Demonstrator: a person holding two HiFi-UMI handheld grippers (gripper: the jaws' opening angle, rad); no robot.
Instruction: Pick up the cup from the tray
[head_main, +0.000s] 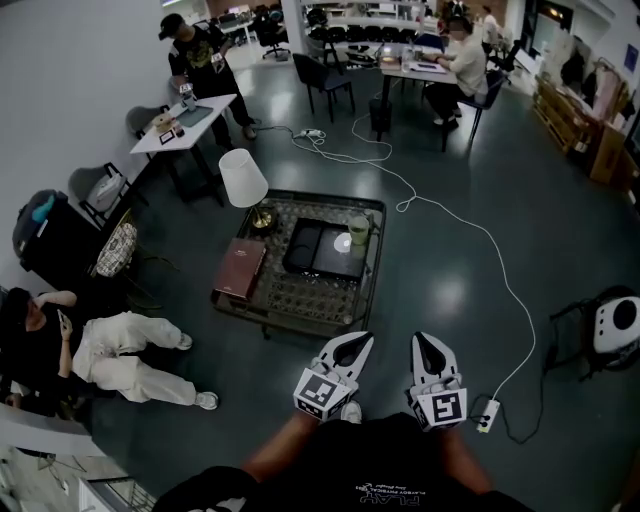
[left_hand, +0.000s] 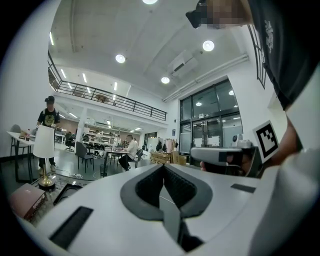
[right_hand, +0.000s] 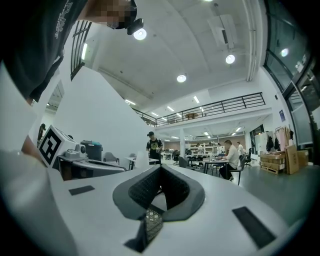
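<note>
A greenish cup (head_main: 357, 228) stands upright at the right end of a black tray (head_main: 310, 250) on a low glass-topped table (head_main: 290, 295), with a pale round disc beside it on the tray. My left gripper (head_main: 358, 341) and right gripper (head_main: 425, 340) hover side by side close to my body, well short of the table's near edge. Each one is shut with nothing between its jaws. In the left gripper view my left gripper (left_hand: 163, 167) points over the room, with the tray's corner (left_hand: 70, 192) low on the left. The cup is hidden in both gripper views. My right gripper (right_hand: 160, 167) points the same way.
A white-shaded lamp (head_main: 243, 180) and a dark red book (head_main: 240, 268) share the table's left side. A person sits on the floor (head_main: 120, 360) to the left. A white cable runs to a power strip (head_main: 487, 415) by my right. A chair (head_main: 610, 325) stands at far right.
</note>
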